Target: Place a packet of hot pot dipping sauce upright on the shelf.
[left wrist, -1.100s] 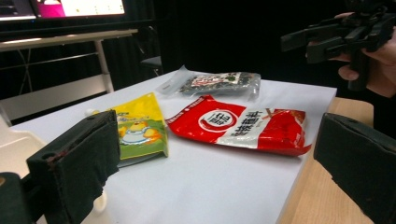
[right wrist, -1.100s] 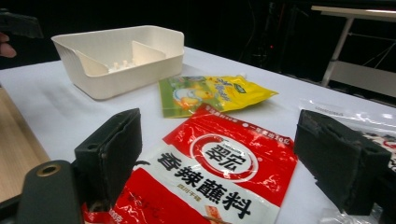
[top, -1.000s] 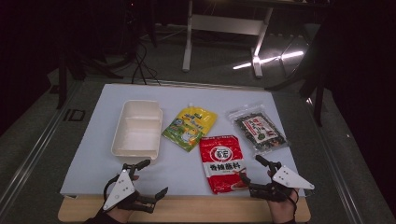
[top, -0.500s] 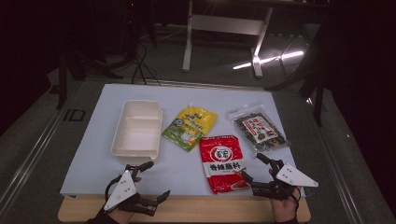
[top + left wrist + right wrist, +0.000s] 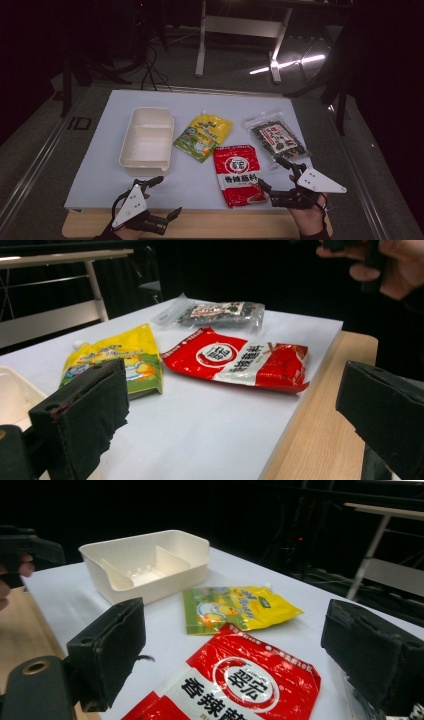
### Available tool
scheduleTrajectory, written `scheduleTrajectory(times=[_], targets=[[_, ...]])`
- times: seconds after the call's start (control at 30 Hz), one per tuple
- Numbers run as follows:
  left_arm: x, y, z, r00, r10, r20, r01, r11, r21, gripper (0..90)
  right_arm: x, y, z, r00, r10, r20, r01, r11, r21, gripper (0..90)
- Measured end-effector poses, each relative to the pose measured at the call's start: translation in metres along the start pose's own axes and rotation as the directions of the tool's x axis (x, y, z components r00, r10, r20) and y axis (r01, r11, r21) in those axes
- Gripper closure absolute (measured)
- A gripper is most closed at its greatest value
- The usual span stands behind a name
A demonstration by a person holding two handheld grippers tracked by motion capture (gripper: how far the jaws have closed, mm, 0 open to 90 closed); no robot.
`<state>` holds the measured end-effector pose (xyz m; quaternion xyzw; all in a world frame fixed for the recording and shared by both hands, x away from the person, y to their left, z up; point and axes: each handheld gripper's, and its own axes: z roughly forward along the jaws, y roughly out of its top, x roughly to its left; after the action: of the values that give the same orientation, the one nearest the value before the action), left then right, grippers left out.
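High view: my right tongs [image 5: 276, 181] sit just beside the near right corner of the red packet [image 5: 238, 174], jaws spread wide and holding nothing

Right gripper view: the two black jaws stand well apart with the red packet [image 5: 240, 687] lying flat between and just ahead of them; I judge I've lined them up this way so one pad can slide along each long side

Left tongs [image 5: 160, 200]: parked at the near edge of the white mat [image 5: 300, 107], well to the left of the red packet, jaws apart and empty; I read this as waiting out of the way while the right side works

Red packet: flat on the mat at its near edge, label up, untouched by either tool

Yellow pouch [image 5: 204, 136]: just behind the red packet and to its left, its near corner close to the packet's far edge, so I'd keep the jaws low and off it

Seaweed bag [image 5: 275, 137]: behind and to the right of the red packet, apart from it

White tray [image 5: 146, 137]: left of the red packet beyond the yellow pouch, both compartments empty; I judge it's the place the packets are meant for

Left gripper view: the red packet [image 5: 239, 359] lies ahead past my open jaws, my other hand [image 5: 387, 262] above and beyond it
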<state>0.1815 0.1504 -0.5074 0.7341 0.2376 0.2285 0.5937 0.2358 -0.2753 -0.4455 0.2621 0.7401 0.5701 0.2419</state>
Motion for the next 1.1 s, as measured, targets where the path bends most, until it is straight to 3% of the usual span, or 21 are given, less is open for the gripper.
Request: scheduleTrajectory(times=[0.23,0.53,0.6,0.7,0.8,1.1], targets=[[-0.001,-0.002,0.004,0.9999,-0.001,0.013,0.0,0.9989,0.048,1.5,-0.014,0.017,0.011,0.9999,-0.012,-0.012,0.012,1.0,0.002,10.5],[0.0,-0.002,0.004,0.9996,-0.007,0.027,0.006,0.9988,0.049,1.5,-0.029,0.025,0.033,0.9997,-0.01,-0.023,0.01,0.999,0.03,10.9],[0.0,-0.002,0.004,0.9996,-0.015,0.023,0.014,0.9985,0.054,1.5,-0.036,0.029,0.047,0.9997,-0.007,-0.025,0.008,0.998,0.066,10.2],[0.0,-0.003,0.003,0.9993,-0.03,0.022,0.029,0.9992,0.029,1.5,-0.039,0.03,0.054,0.9995,0.001,-0.032,0.002,0.996,0.089,10.2],[0.0,-0.004,0.004,0.9999,-0.015,0.009,0.014,0.9995,0.029,1.5,-0.045,0.031,0.066,0.9993,0.002,-0.037,0.002,0.994,0.108,10.5],[0.0,-0.006,0.006,0.9997,-0.014,0.022,0.013,0.9987,0.049,1.5,-0.066,0.03,0.088,0.9978,0.01,-0.065,0.001,0.986,0.164,11.6]])
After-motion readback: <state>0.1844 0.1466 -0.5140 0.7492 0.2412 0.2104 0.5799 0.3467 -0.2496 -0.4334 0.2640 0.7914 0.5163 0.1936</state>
